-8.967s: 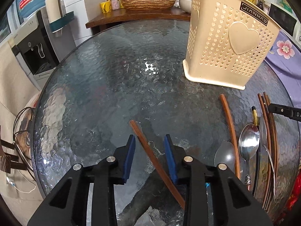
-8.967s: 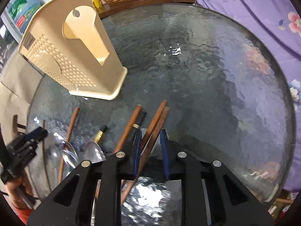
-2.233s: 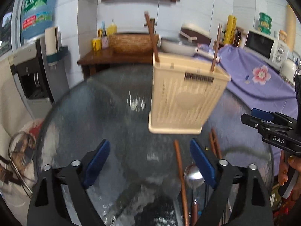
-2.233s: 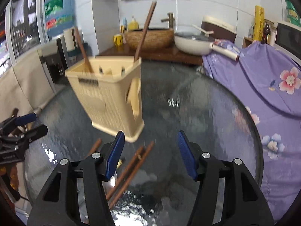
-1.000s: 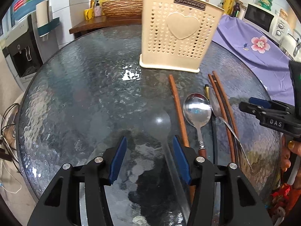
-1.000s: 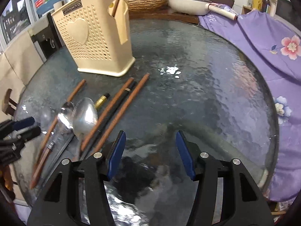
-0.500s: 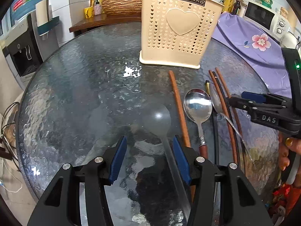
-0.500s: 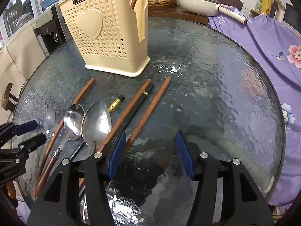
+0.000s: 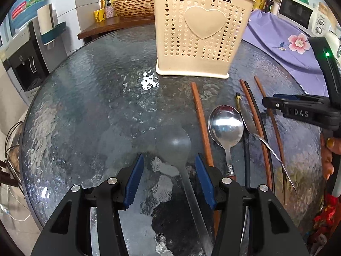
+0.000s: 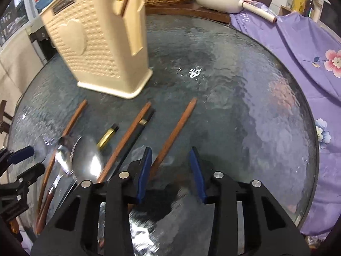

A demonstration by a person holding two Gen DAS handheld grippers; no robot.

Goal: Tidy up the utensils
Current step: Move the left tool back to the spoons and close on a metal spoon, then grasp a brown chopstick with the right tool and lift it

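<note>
Your right gripper [image 10: 170, 170] is coming onto the rightmost wooden chopstick [image 10: 174, 132], which lies flat on the glass counter [image 10: 245, 106] in front of the cream utensil holder [image 10: 102, 49]. Its fingers have just been narrowing, yet they are not pressing on anything: the stick passes just inside the left pad [image 10: 145, 168] and a wide gap remains to the other. Slide the gripper a little toward the stick so it sits centred between the pads before you squeeze; otherwise one pad will likely push it sideways across the slick glass. Take it well up the shaft, not at the near tip, so it hangs steadily when lifted.

The stick's long axis runs diagonally from beneath your fingers up and away toward the holder, far end pointing to the right of the holder's base. It is roughly parallel to the wooden and black pair [image 10: 127, 140] beside it (they are close, so keep the left pad off them).

Your left gripper [image 9: 168, 177] is released, straddling a metal spoon [image 9: 177, 147] whose bowl points toward the holder, handle running back between the fingers without being pinched.
</note>
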